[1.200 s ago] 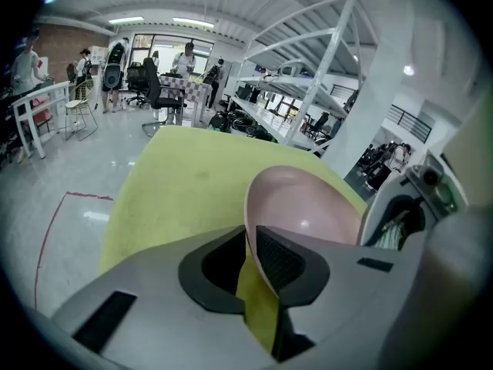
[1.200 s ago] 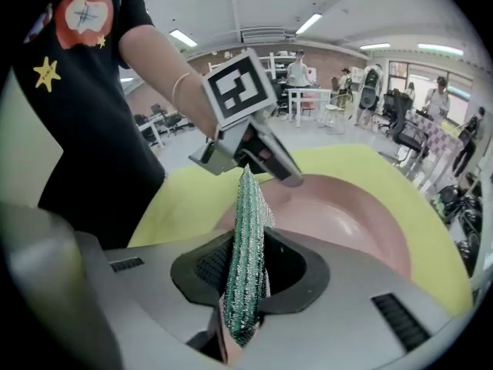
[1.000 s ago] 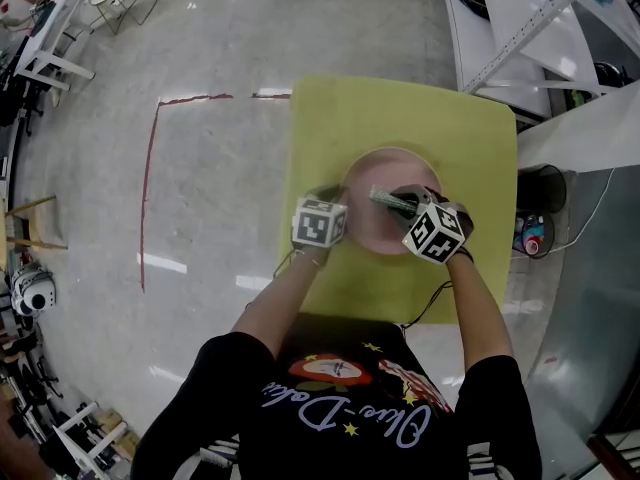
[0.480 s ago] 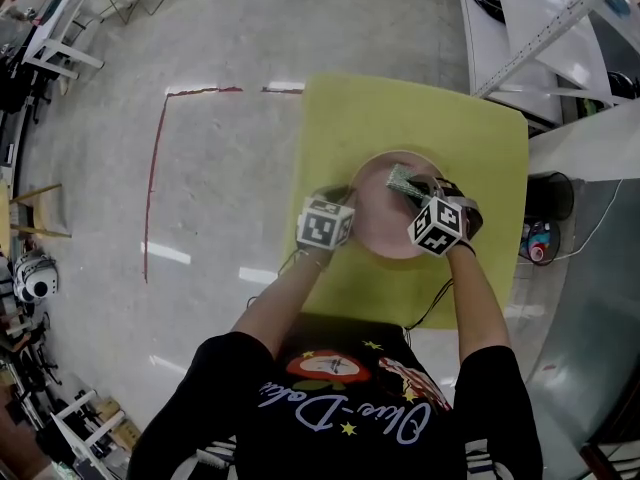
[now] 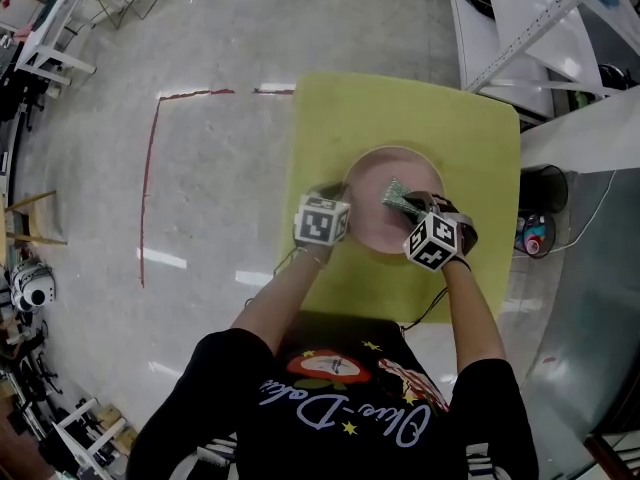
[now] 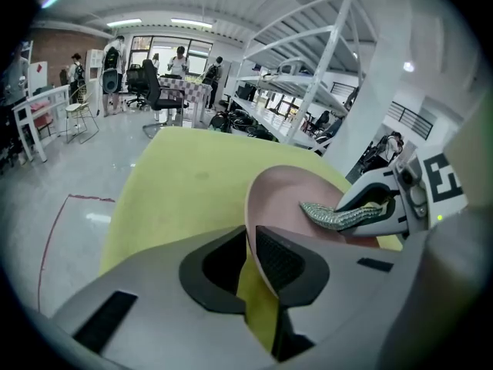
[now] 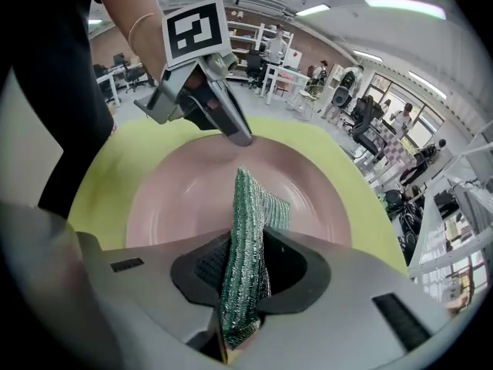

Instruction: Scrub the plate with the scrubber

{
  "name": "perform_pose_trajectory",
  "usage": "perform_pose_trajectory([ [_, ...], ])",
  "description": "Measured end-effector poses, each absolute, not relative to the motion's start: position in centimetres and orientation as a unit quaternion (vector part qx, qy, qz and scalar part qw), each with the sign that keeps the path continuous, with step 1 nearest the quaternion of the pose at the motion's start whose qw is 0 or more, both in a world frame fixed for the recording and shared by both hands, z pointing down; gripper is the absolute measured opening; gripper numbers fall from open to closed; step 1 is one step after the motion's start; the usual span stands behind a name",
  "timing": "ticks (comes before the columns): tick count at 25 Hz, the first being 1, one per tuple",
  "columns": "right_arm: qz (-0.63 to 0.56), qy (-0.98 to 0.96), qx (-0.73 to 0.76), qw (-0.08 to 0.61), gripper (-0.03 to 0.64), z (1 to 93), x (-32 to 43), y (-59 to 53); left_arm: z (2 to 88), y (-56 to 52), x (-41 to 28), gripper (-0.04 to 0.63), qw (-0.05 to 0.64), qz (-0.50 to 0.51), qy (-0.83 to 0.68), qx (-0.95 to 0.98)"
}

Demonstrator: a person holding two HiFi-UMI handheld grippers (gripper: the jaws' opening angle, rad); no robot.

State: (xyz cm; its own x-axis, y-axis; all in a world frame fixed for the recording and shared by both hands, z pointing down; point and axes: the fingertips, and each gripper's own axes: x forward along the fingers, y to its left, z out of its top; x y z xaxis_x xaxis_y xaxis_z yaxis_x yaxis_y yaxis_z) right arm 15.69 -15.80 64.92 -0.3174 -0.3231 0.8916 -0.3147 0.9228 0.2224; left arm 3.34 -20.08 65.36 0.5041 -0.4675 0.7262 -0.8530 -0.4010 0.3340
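A pink plate lies on the yellow table. My left gripper holds the plate's left rim; its jaws are closing with the rim pinched between the pads. My right gripper is shut on a green scrubber, which stands on edge between its pads. The scrubber's free end reaches over the plate's inside. In the left gripper view the scrubber hangs just above the plate's right part. The right gripper view shows the left gripper at the far rim.
The yellow table's edges are close around the plate on all sides. White shelving stands at the back right, and a black bin sits on the floor to the right. Grey floor with a red tape line lies to the left.
The right gripper carried the scrubber toward the plate's far side, then back toward the middle. The left gripper stayed on the left rim.
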Motion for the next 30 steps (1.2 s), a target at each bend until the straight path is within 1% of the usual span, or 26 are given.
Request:
perform_pose_trajectory([
  [7,0.028,-0.813,0.205,0.544,0.065,64.9,14.6,-12.5,65.5,-20.0,3.2,0.032,0.358,0.275,-0.421,0.787],
  [14,0.066,-0.823,0.210,0.523,0.066,64.5,12.7,-10.2,65.4,-20.1,3.2,0.031,0.352,0.276,-0.428,0.785],
  [21,0.076,-0.844,0.190,0.497,0.067,64.2,10.6,-8.3,65.8,-20.3,3.5,0.031,0.351,0.276,-0.430,0.784],
  [24,0.094,-0.855,0.191,0.474,0.067,63.8,10.1,-8.4,65.8,-20.3,3.8,0.031,0.352,0.279,-0.427,0.785],
  [27,0.072,-0.860,0.196,0.466,0.065,63.0,10.5,-9.7,66.2,-20.2,4.0,0.031,0.351,0.281,-0.425,0.785],
  [30,0.013,-0.854,0.202,0.479,0.064,61.8,11.7,-12.6,65.8,-20.3,4.2,0.031,0.351,0.282,-0.420,0.788],
])
